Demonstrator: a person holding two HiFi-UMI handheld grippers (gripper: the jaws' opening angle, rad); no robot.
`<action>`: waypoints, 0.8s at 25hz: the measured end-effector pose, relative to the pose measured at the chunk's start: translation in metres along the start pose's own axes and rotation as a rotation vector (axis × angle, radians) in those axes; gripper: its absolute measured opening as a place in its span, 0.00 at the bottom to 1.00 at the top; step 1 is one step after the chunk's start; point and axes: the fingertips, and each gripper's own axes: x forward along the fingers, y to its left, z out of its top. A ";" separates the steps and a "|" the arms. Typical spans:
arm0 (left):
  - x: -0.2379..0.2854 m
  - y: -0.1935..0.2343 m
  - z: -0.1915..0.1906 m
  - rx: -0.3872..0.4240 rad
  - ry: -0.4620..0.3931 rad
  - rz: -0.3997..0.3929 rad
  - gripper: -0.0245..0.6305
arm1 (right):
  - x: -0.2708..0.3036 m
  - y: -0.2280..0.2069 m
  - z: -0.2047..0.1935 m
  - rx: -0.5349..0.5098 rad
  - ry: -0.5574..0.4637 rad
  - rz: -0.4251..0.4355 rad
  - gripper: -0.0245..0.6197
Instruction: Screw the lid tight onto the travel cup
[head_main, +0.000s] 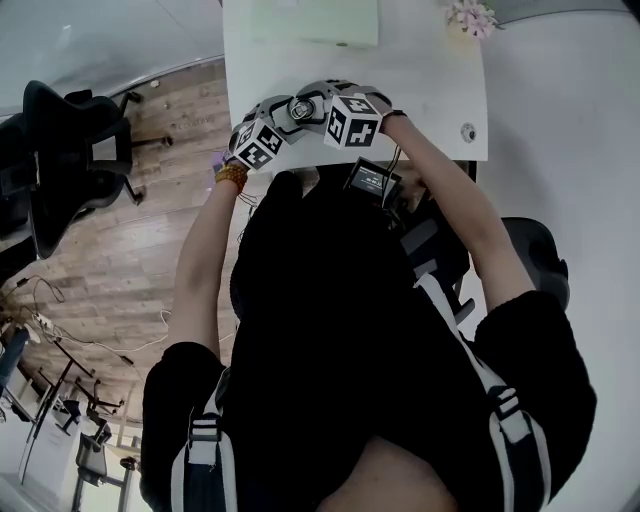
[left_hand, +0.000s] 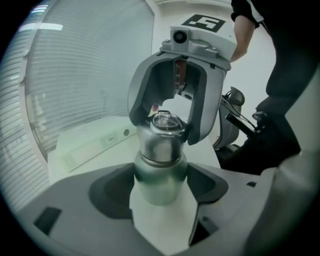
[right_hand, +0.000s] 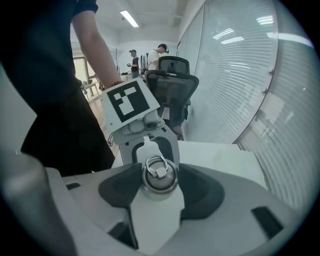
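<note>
A steel travel cup (left_hand: 160, 167) stands upright between the pads of my left gripper (left_hand: 161, 176), which is shut on its body. Its lid (right_hand: 159, 176), with a metal ring on top, sits on the cup's mouth. My right gripper (right_hand: 159, 181) is shut on that lid, one pad on each side. In the left gripper view the right gripper's fingers (left_hand: 202, 107) come down from above and flank the lid (left_hand: 164, 123). In the head view both grippers, left (head_main: 258, 142) and right (head_main: 352, 120), meet over the table's near edge, and the cup is mostly hidden between them.
The white table (head_main: 420, 70) carries a pale green sheet (head_main: 315, 20), a pink flower piece (head_main: 472, 15) and a small round fitting (head_main: 468, 131). A black office chair (head_main: 60, 150) stands on the wooden floor at the left. Two people (right_hand: 150, 56) stand far back.
</note>
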 end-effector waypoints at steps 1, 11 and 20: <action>0.000 0.000 -0.001 0.009 0.002 -0.020 0.55 | 0.001 0.000 0.000 -0.016 -0.001 0.008 0.40; -0.004 0.001 0.000 0.078 0.038 -0.071 0.56 | -0.007 0.000 0.004 0.131 -0.150 0.077 0.49; -0.006 0.000 -0.009 -0.138 0.046 0.360 0.53 | -0.012 -0.018 0.008 0.481 -0.004 -0.184 0.55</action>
